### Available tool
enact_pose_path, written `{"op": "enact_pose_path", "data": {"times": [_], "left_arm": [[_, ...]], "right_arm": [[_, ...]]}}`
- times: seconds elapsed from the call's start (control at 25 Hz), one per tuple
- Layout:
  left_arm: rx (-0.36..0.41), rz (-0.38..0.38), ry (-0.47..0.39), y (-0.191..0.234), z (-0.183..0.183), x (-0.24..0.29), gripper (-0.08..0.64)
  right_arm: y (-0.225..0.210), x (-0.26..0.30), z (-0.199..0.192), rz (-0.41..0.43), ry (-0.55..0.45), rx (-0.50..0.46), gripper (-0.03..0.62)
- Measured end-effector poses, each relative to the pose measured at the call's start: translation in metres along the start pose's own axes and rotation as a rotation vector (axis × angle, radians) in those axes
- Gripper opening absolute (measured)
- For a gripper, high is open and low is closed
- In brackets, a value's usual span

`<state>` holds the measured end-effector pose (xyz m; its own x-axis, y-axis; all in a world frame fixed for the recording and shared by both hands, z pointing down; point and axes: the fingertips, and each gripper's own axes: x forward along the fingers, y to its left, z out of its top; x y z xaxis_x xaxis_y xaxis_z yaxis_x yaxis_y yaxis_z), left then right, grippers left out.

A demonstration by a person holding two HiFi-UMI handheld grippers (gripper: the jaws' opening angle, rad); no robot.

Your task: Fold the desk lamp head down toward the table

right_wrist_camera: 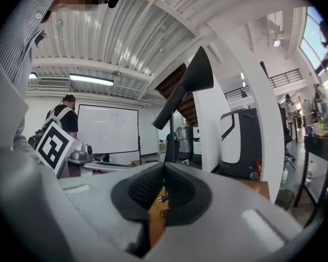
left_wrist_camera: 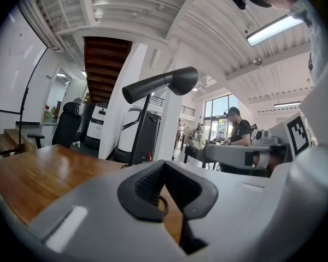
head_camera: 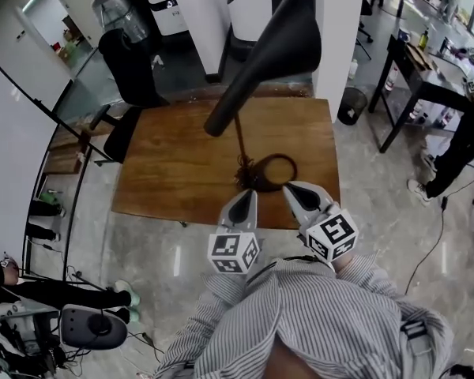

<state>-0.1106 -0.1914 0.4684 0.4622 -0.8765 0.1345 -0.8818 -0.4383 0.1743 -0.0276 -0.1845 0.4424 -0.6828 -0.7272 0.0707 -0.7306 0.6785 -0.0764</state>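
A black desk lamp stands on the wooden table [head_camera: 174, 164]. Its cone-shaped head [head_camera: 268, 61] is raised high on a thin pole [head_camera: 240, 140] above a ring base [head_camera: 274, 172]. My left gripper [head_camera: 249, 194] and right gripper [head_camera: 288, 186] are side by side at the table's near edge, short of the base. Both are shut with nothing between the pads. In the left gripper view the lamp head [left_wrist_camera: 161, 83] sits up and ahead of the shut gripper [left_wrist_camera: 164, 164]. In the right gripper view the head [right_wrist_camera: 187, 86] slants above the gripper [right_wrist_camera: 164, 166].
A black office chair [head_camera: 130, 61] stands at the table's far left, a white pillar [head_camera: 340, 30] behind it and a dark bin [head_camera: 351, 105] to the right. A black desk [head_camera: 426, 81] and a person's legs [head_camera: 454, 160] are farther right. The lamp's cord and plug [right_wrist_camera: 163, 198] lie by the base.
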Motion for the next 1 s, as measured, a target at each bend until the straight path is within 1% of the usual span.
{"op": "enact_pose_path", "data": {"times": [0.12, 0.28, 0.48, 0.56, 0.64, 0.76, 1.0], "left_arm": [[0.020, 0.004, -0.001, 0.017, 0.007, 0.016, 0.003], [0.039, 0.034, -0.026, 0.037, 0.022, 0.037, 0.003], [0.063, 0.047, -0.028, 0.054, 0.039, 0.063, 0.003], [0.079, 0.052, -0.031, 0.058, 0.043, 0.073, 0.005], [0.087, 0.057, -0.022, 0.060, 0.045, 0.082, 0.010], [0.078, 0.076, -0.001, 0.066, 0.041, 0.088, 0.039], [0.076, 0.091, 0.025, 0.072, 0.034, 0.103, 0.086]], "right_arm": [[-0.013, 0.012, 0.012, -0.017, -0.036, -0.023, 0.001], [-0.039, 0.021, 0.031, -0.052, -0.083, -0.079, 0.001], [-0.064, 0.030, 0.062, -0.058, -0.125, -0.135, 0.002], [-0.070, 0.035, 0.075, -0.041, -0.141, -0.159, 0.003], [-0.073, 0.040, 0.084, -0.005, -0.135, -0.182, 0.021], [-0.076, 0.049, 0.098, 0.041, -0.118, -0.220, 0.043], [-0.102, 0.058, 0.141, 0.059, -0.115, -0.345, 0.108]]}}
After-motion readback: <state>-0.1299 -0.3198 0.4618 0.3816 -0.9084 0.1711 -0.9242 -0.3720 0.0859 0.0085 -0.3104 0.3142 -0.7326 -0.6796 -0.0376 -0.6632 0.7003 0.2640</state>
